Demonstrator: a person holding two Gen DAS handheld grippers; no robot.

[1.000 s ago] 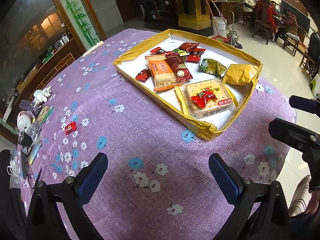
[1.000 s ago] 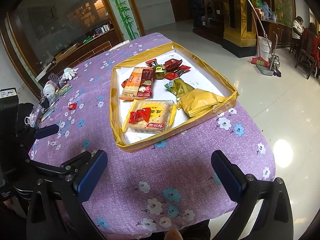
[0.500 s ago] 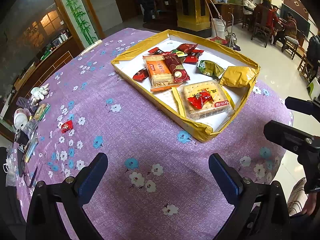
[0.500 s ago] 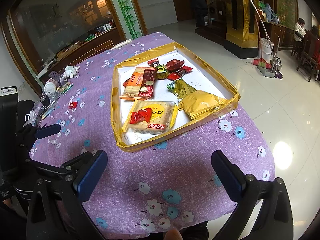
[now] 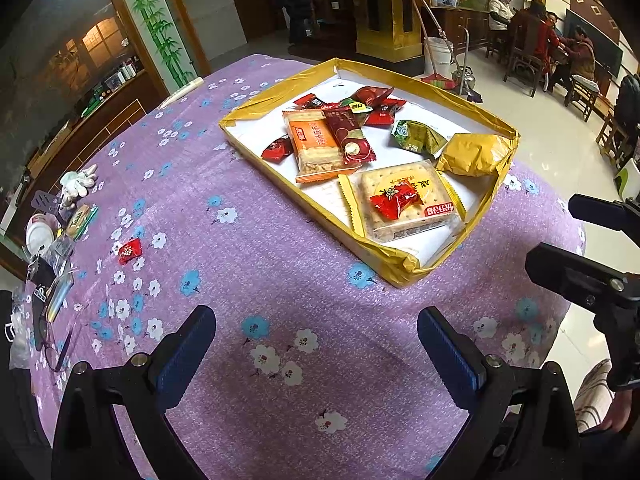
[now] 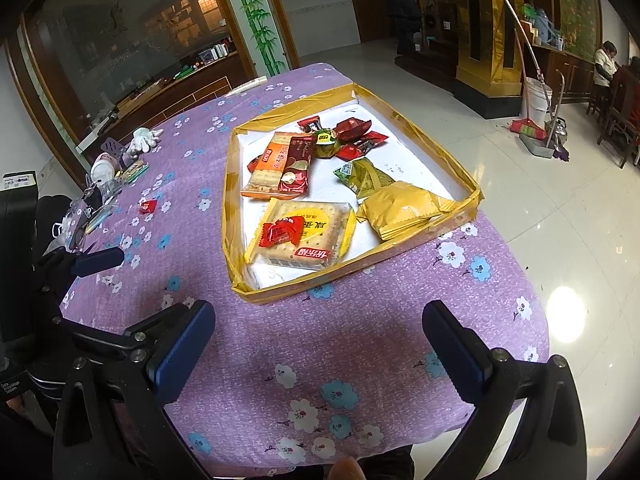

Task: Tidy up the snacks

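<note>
A gold-rimmed white tray on the purple flowered table holds several snacks: a cracker pack with a red candy on top, an orange biscuit pack, a green pouch and a gold bag. One red candy lies loose on the cloth, left of the tray. My left gripper is open and empty above the near table edge. My right gripper is open and empty, also short of the tray.
Clutter sits at the table's left edge: a white glove, a white cup, small packets and glasses. The right gripper shows in the left wrist view. Tiled floor, a broom with bucket and seated people lie beyond the table.
Both grippers have drifted slightly; the tray and loose candy sit a little further to the right in the left wrist view. Both stay open and empty. No snack has moved.
</note>
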